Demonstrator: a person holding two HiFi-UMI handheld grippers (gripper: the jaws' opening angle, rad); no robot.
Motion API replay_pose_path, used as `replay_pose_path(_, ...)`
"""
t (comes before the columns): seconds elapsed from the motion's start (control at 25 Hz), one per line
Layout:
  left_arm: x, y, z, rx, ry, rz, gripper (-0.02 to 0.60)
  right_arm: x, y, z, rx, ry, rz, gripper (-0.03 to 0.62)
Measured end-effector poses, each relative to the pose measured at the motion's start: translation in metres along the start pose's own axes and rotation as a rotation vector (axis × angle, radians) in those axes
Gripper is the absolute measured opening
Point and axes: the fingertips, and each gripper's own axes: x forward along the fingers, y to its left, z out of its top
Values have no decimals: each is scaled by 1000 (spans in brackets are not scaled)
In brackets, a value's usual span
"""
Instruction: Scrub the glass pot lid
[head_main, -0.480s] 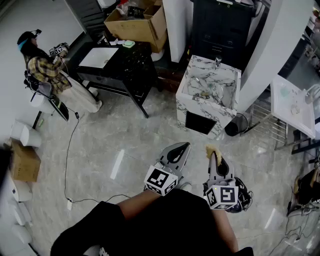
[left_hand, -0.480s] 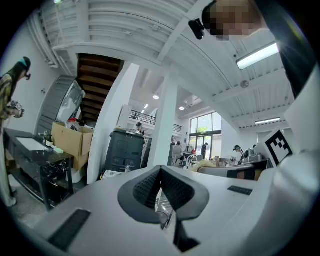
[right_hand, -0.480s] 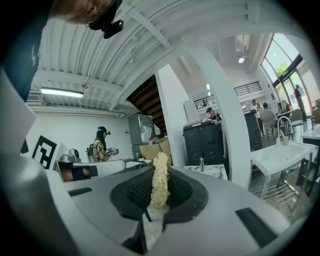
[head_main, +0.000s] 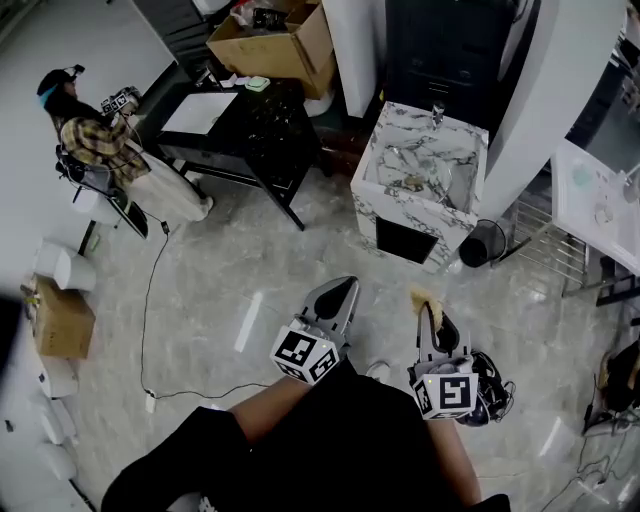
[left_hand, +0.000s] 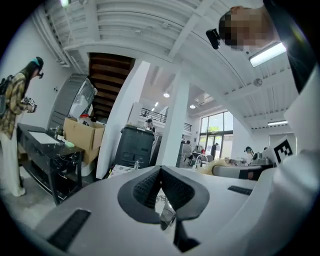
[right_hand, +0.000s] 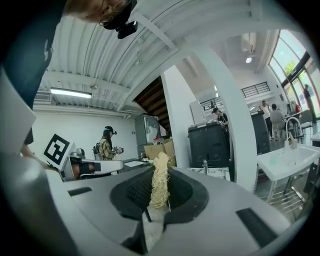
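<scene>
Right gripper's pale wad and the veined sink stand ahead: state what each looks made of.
The wad, clamped in the right gripper: coarse, tangled tan strands with a matte look, likely dried plant fibre such as loofah, though synthetic fibre is possible. The sink stand: white with grey veining and a smooth sheen. It reads as marble, but a printed veneer would look the same.

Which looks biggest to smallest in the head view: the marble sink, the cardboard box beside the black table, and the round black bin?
1. Marble sink.
2. Cardboard box, though the picture's top edge crops it and it sits farther away.
3. Black bin, clearly smallest.
</scene>
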Motion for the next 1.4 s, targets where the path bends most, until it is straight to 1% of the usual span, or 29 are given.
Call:
replay_pose_path(0.12,10,9,-7,22,29,5,15,12,-7,-6,33,14,1,58)
replay_pose_path(0.28,35,40,-13,9,43,62,15,34,-28,-13,69,25,-31,58)
replay_pose_path(0.32,44,48,-15,6,49,66,15,41,-33,-13,73,29,-41,58)
replay_pose_path(0.56,119,99,-11,3,63,18,15,109,-72,-21,109,89,-90,58)
replay_pose_path(0.68,152,126,-14,-53,99,8,15,151,-88,-21,126,132,-100,58)
replay_pose_path(0.76,169,147,-14,-76,122,3,15,182,-93,-16,131,144,-100,58)
replay_pose_path(0.88,192,173,-8,-75,137,-25,15,229,-97,-14,146,150,-100,58)
replay_pose_path(1.04,223,204,8,-59,138,-73,15,287,-102,-12,162,161,-95,58)
replay_pose_path(1.16,239,225,15,-53,145,-104,15,319,-108,-13,144,186,-120,58)
replay_pose_path(1.28,255,246,17,-79,149,-111,15,344,-119,-17,135,208,-139,58)
replay_pose_path(1.4,267,260,13,-100,161,-96,15,366,-125,-20,146,220,-104,58)
